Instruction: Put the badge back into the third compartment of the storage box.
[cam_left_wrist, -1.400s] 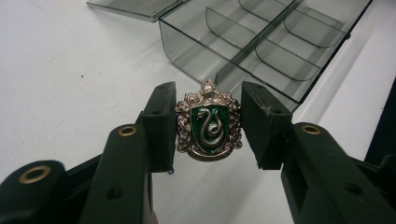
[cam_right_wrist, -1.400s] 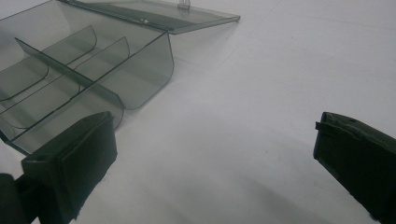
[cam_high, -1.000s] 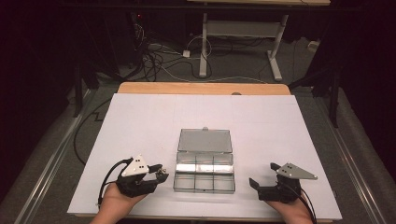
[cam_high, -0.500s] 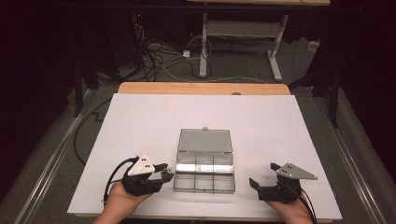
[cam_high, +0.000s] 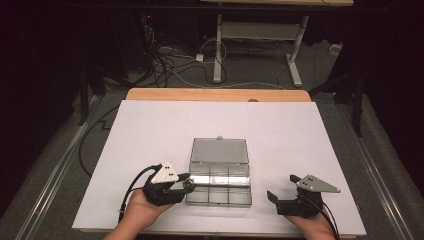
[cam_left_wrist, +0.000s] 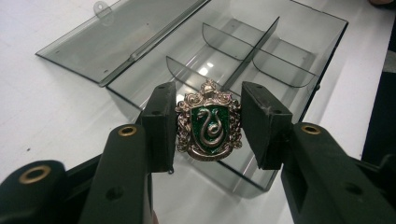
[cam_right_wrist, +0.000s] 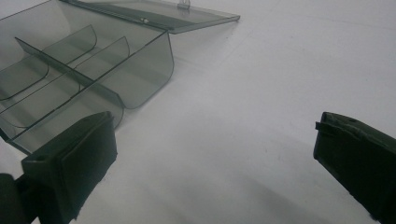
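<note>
Left gripper (cam_left_wrist: 208, 128) jaws part-closed on the badge (cam_left_wrist: 208, 122), held upright over the open box (cam_left_wrist: 299, 51)'s near left edge. It's pinched only by its sides, so it could twist, slip and miss a compartment. Right gripper (cam_high: 281, 197) wide open, empty, on the bench (cam_high: 150, 125).

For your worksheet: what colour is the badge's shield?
Green, with a silver snake; left gripper view.

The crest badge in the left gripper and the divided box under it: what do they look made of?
Crest badge: apparently cast metal with an aged silver-gold finish; the raised scrollwork glints, and the shield looks like glossy green enamel. Divided box: likely rigid smoke-tinted clear plastic; the white table shows through its walls and open lid, and its thin dividers catch highlights.
</note>
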